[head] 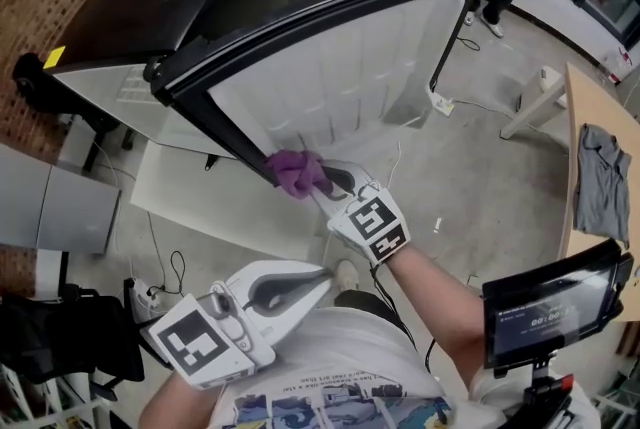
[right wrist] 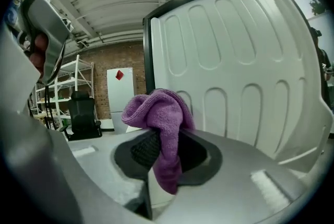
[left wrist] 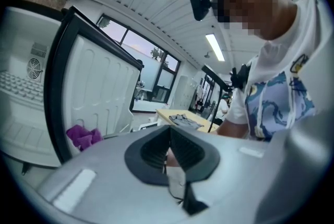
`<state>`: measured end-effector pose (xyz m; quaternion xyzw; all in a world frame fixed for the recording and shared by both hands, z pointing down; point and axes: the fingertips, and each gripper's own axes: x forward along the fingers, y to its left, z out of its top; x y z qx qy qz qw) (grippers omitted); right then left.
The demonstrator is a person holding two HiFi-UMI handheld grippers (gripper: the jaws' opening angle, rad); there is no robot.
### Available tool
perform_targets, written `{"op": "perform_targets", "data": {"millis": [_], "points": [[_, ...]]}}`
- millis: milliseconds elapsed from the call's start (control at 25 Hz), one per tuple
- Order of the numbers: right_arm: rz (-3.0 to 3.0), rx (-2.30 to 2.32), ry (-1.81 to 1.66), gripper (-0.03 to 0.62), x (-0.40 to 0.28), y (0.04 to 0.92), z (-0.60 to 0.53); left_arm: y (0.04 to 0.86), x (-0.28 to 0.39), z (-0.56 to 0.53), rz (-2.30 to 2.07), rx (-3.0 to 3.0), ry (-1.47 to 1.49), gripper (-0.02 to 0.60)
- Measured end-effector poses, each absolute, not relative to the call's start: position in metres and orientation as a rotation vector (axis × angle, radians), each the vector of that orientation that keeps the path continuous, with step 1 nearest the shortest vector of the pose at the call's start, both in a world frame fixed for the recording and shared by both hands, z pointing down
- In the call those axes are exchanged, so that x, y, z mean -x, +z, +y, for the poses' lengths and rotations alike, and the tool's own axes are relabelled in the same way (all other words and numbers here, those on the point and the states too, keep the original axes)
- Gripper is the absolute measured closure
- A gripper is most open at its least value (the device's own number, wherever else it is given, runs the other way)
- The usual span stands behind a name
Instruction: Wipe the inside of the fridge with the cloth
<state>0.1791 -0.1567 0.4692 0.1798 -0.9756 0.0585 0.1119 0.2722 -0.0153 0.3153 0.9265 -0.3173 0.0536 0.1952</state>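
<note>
Right gripper (head: 322, 182) clamps the purple cloth (head: 294, 171) at the open fridge door (head: 350, 67) edge, likely for wiping; left gripper (head: 318, 279) closed on nothing, parked clear.

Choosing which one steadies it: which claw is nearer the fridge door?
Right. The right claw holds the purple cloth at the edge of the fridge door; the left claw sits back by the person's shirt.

From the head we are looking steeply down, the open fridge door (head: 340, 67) spanning the upper frame. Riding the left hand-held gripper (left wrist: 169, 137) we are facing along its jaws, the door at the frame's left. On the right hand-held gripper (right wrist: 166, 139) we are sitting closer, the door's white inner face filling the right half. All three are sharing that door and the purple cloth (right wrist: 159, 110).
</note>
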Motion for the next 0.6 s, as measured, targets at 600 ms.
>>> {"op": "perform_targets", "data": {"millis": [600], "points": [[-2.762,-0.714,0.16,0.514,-0.22,0.5,-0.198,0.322,-0.274,-0.017,-0.864,-2.604,0.174,0.577]]}}
